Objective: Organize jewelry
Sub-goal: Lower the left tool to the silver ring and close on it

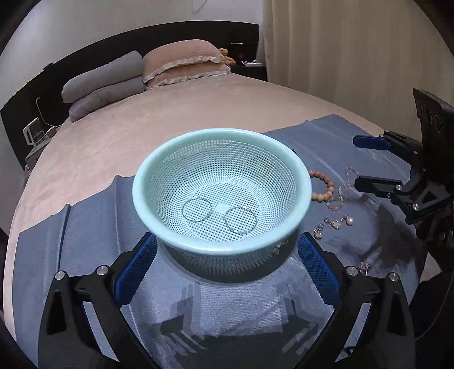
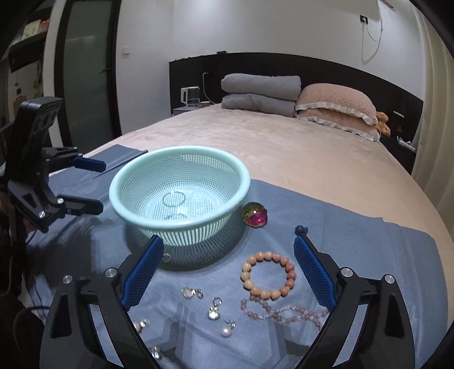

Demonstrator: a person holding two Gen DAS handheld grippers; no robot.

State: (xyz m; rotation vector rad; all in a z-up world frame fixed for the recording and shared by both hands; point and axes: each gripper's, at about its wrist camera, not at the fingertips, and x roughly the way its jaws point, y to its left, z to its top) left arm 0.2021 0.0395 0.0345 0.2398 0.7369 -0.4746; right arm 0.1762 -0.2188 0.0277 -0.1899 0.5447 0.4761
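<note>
Both the left gripper [image 1: 227,252] and the right gripper [image 2: 228,269] are hanging spread and empty over the blue cloth [image 2: 354,255], where the beaded bracelet [image 2: 268,274] is lying beside the mint basket [image 2: 178,159], looking light, floppy and best pinched across one strand.

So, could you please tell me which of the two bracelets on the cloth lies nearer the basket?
The peach bead bracelet; the pale pink bracelet lies farther from the basket.

Ahead of the claw, a pink-covered bed [image 2: 283,147] meets a black headboard [image 2: 312,68], white wall [image 2: 227,25] behind, curtain [image 1: 354,42] rightward.
</note>
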